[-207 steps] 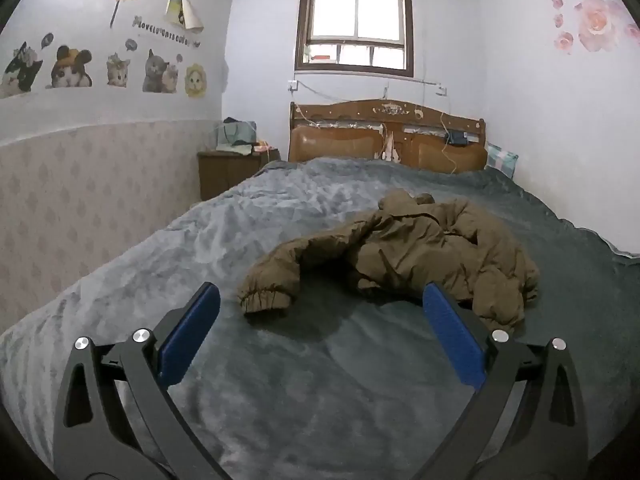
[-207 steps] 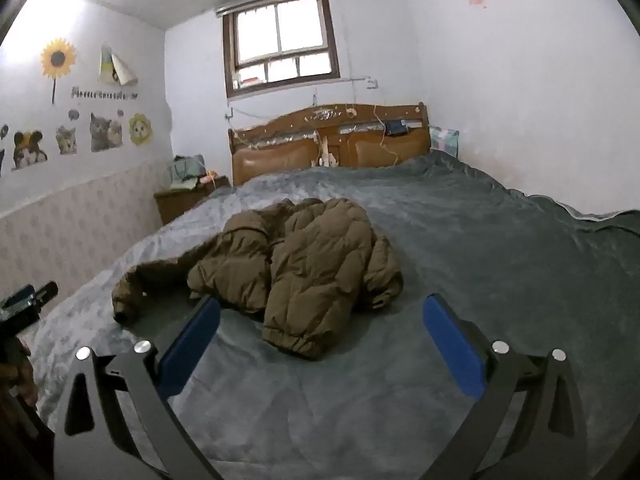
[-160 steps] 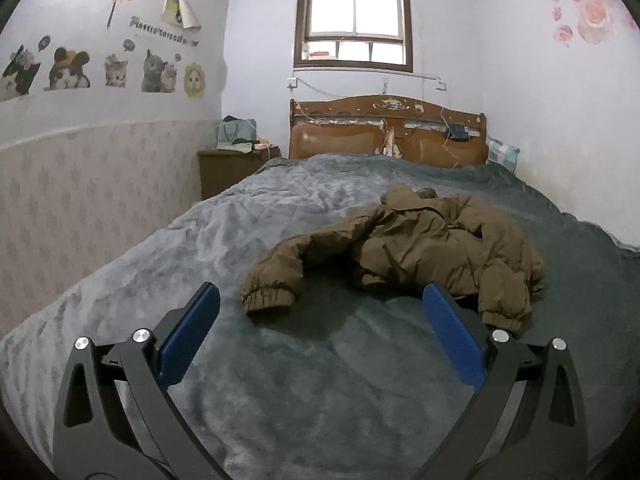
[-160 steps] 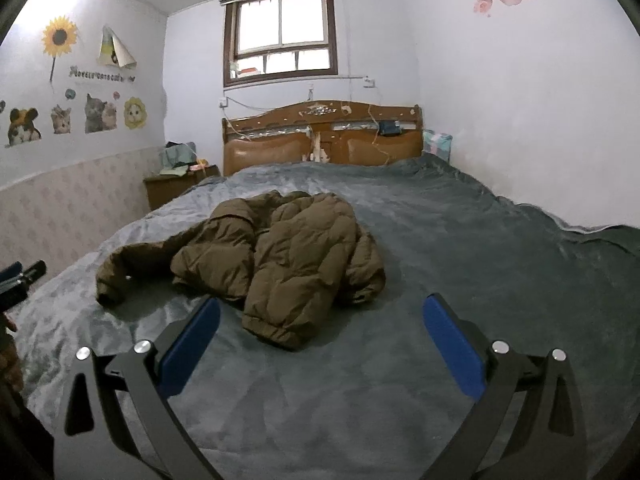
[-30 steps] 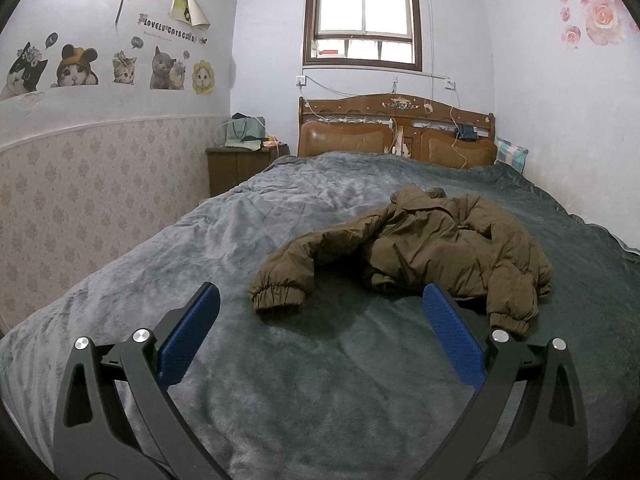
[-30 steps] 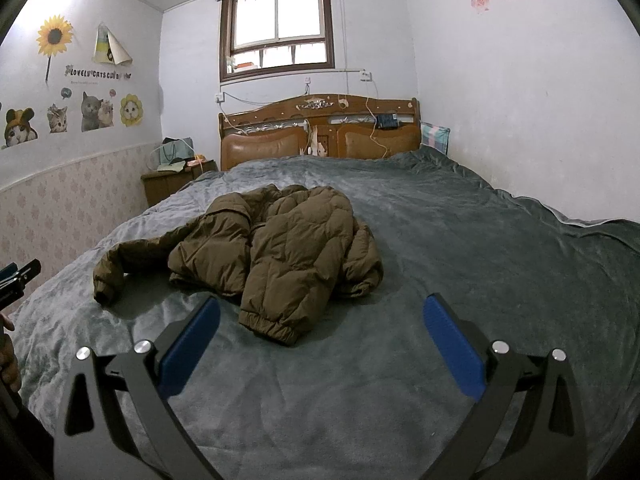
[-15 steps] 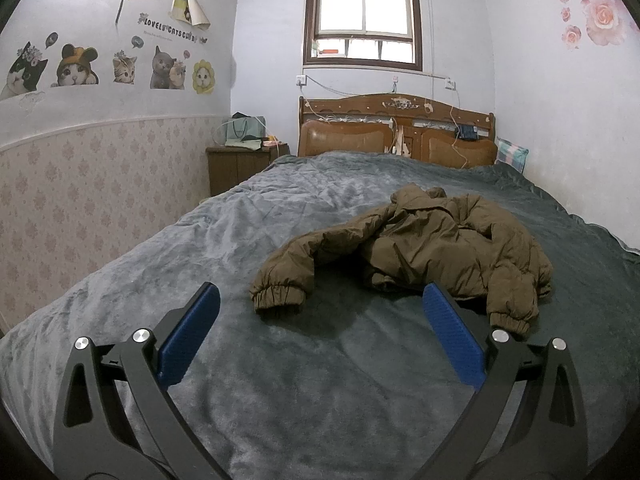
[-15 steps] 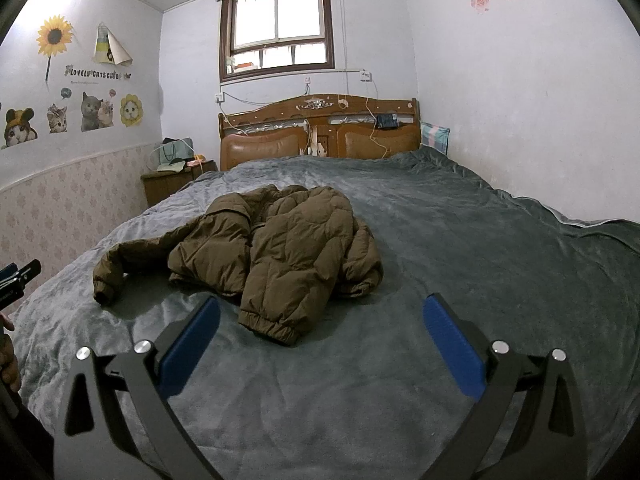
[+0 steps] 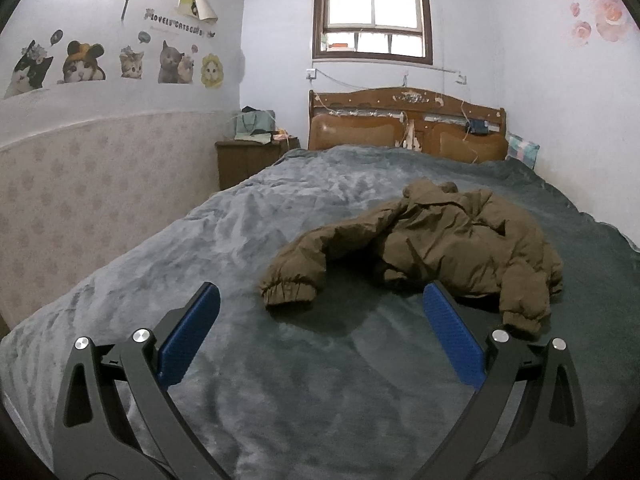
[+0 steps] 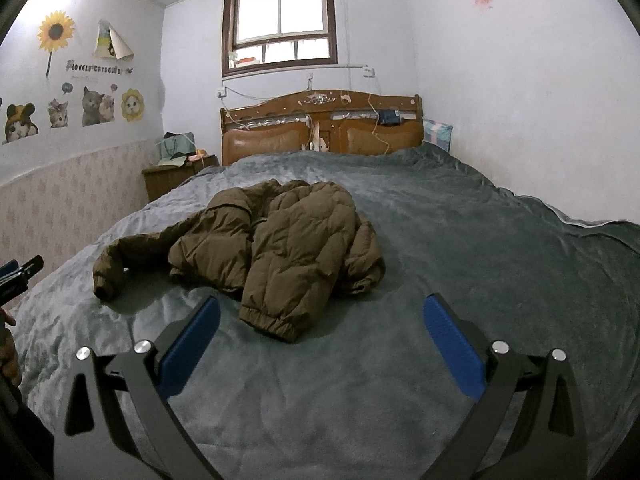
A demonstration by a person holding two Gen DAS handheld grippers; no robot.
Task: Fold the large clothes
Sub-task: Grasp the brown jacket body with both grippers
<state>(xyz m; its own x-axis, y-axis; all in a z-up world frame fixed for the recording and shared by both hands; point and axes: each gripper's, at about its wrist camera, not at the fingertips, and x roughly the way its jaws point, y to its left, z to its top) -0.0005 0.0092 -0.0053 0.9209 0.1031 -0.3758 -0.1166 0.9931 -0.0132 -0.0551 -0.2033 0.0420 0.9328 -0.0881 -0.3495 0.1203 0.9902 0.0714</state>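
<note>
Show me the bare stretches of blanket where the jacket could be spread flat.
Bare blanket runs from the brown jacket to the right-hand wall, and another bare strip lies between the jacket and the headboard. A nearer patch lies between the jacket's cuffs and both open tongs, left and right. The jacket crowds the middle, its sleeve reaching left.

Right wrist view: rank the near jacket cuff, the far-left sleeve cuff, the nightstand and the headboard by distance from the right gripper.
From the right gripper:
1. Near cuff, just ahead.
2. Sleeve cuff, left.
3. Nightstand, far left.
4. Headboard, at the back wall.
</note>
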